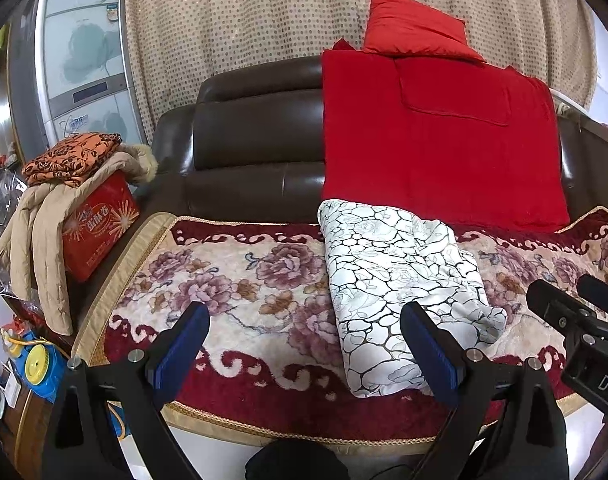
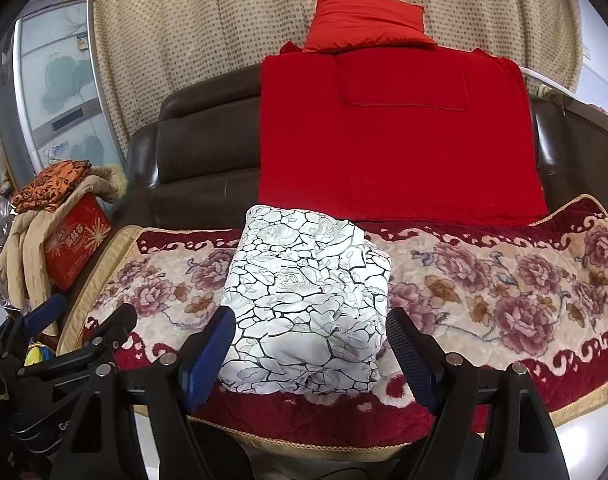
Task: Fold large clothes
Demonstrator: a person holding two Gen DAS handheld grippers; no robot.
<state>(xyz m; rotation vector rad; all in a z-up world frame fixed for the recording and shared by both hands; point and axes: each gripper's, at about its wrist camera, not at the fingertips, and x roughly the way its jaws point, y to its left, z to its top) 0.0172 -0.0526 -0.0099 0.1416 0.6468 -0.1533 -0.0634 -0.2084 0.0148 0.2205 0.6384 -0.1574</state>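
Spread over the sofa seat, a floral plush cover (image 2: pixel 484 280) is seen beneath both grippers; the left gripper (image 1: pixel 304 344) is held with jaws released, nothing between them; the right gripper (image 2: pixel 310 346) is likewise parted, its jaws flanking the near end of the folded white patterned garment (image 2: pixel 304 300) without pressing it; behind, a red blanket (image 2: pixel 400 136) is draped over the brown backrest (image 2: pixel 199 148), a red pillow (image 2: pixel 368 20) on top.

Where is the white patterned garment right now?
The white garment lies folded on the floral sofa cover, near its front edge, below the red blanket. In the right wrist view it sits between the open right gripper fingers; in the left wrist view, right of centre.
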